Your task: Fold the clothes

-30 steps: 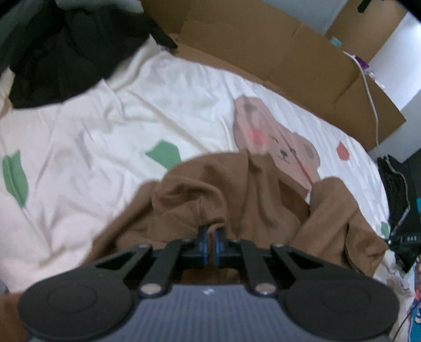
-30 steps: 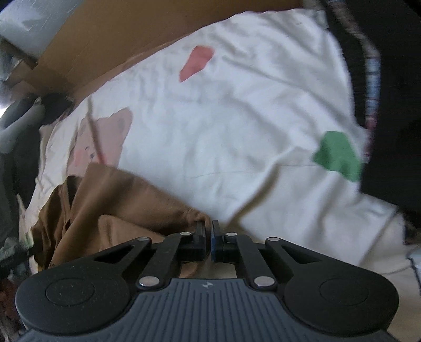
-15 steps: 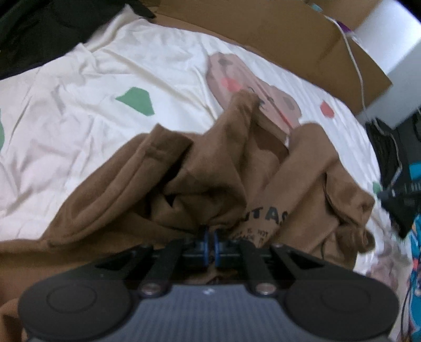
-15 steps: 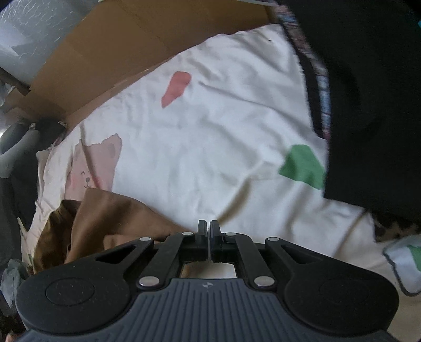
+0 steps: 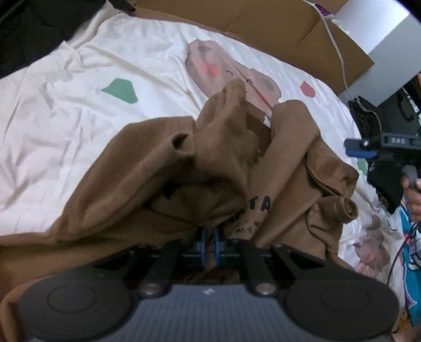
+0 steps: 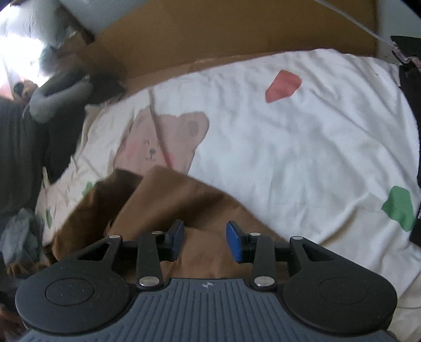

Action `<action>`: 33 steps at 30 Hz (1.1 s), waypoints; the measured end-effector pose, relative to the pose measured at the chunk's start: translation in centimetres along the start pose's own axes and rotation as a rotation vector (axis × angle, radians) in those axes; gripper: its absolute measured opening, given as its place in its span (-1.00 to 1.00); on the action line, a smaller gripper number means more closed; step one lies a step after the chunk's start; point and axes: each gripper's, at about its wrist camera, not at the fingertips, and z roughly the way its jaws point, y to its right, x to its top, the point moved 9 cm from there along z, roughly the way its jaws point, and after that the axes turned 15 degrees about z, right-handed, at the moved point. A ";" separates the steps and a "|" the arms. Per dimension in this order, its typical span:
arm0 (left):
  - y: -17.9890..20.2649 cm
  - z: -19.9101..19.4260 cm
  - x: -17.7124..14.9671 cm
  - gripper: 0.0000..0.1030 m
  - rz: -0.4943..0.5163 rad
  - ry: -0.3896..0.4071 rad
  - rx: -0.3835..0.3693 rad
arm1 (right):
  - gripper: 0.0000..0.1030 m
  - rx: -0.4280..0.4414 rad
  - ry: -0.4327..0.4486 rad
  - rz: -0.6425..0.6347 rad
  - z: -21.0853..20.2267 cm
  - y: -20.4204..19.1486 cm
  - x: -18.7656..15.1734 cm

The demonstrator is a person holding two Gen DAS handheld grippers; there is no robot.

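A crumpled brown T-shirt (image 5: 215,168) with black lettering lies bunched on a cream bedsheet (image 5: 79,86) printed with bears and coloured shapes. My left gripper (image 5: 209,240) is shut on a fold of the shirt near its lower edge. In the right wrist view the same brown shirt (image 6: 171,200) lies under and ahead of my right gripper (image 6: 205,238), which stands open with its blue pads apart just above the cloth. The right gripper (image 5: 368,146) also shows at the right edge of the left wrist view, held by a hand.
Brown cardboard (image 5: 257,23) lines the far side of the bed. Dark clothes (image 5: 34,29) are piled at the upper left, and grey and dark garments (image 6: 34,118) lie at the left of the right wrist view. A white cable (image 5: 339,52) runs over the cardboard.
My right gripper has opened and let go of the shirt, and swung back toward the bear print. My left gripper stays shut on the shirt, which has bunched closer.
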 end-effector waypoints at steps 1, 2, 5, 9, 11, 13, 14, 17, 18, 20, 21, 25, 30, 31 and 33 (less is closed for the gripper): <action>-0.2 -0.4 0.1 -0.86 0.001 0.004 0.004 | -0.17 -0.003 0.000 0.002 0.0 0.1 0.0; -0.4 -0.8 0.2 -0.86 0.002 0.012 0.010 | -0.17 -0.006 0.000 0.005 0.0 0.3 0.0; -0.8 -2.3 0.9 -0.83 0.013 0.042 0.028 | -0.17 -0.015 0.001 0.012 0.1 0.7 -0.1; -1.5 -4.4 2.2 -0.83 -0.009 0.093 0.030 | -0.17 -0.026 0.001 0.022 0.1 1.2 -0.2; -1.7 -5.4 3.1 -0.83 -0.005 0.127 0.042 | -0.17 -0.032 0.001 0.027 0.1 1.5 -0.2; -1.8 -6.2 4.0 -0.83 0.014 0.160 0.057 | -0.17 -0.038 0.002 0.032 0.2 1.8 -0.2; -1.8 -6.4 4.4 -0.83 0.028 0.174 0.064 | -0.17 -0.040 0.002 0.034 0.2 1.9 -0.2; -1.4 -5.9 5.5 -0.83 0.068 0.184 0.068 | -0.17 -0.047 -0.004 0.034 0.4 2.1 -0.2; -1.3 -5.5 5.7 -0.83 0.080 0.182 0.066 | -0.17 -0.049 -0.007 0.033 0.4 2.1 -0.3; -1.2 -4.9 5.9 -0.83 0.110 0.175 0.081 | -0.17 -0.050 -0.010 0.032 0.5 2.1 -0.3; -1.4 -4.7 5.8 -0.83 0.119 0.164 0.103 | -0.17 -0.050 -0.011 0.031 0.5 2.2 -0.3; -2.8 -4.7 5.7 -0.70 0.073 0.151 0.127 | -0.17 -0.054 -0.013 0.028 0.6 2.3 -0.3; -3.7 -4.0 5.7 -0.38 0.100 0.134 0.144 | -0.17 -0.061 -0.019 0.028 0.9 2.6 -0.4; -3.8 -3.6 5.7 -0.37 0.104 0.129 0.141 | -0.17 -0.063 -0.021 0.028 0.9 2.7 -0.4; -3.9 -3.1 5.7 -0.39 0.113 0.122 0.141 | -0.17 -0.064 -0.023 0.024 1.0 2.8 -0.4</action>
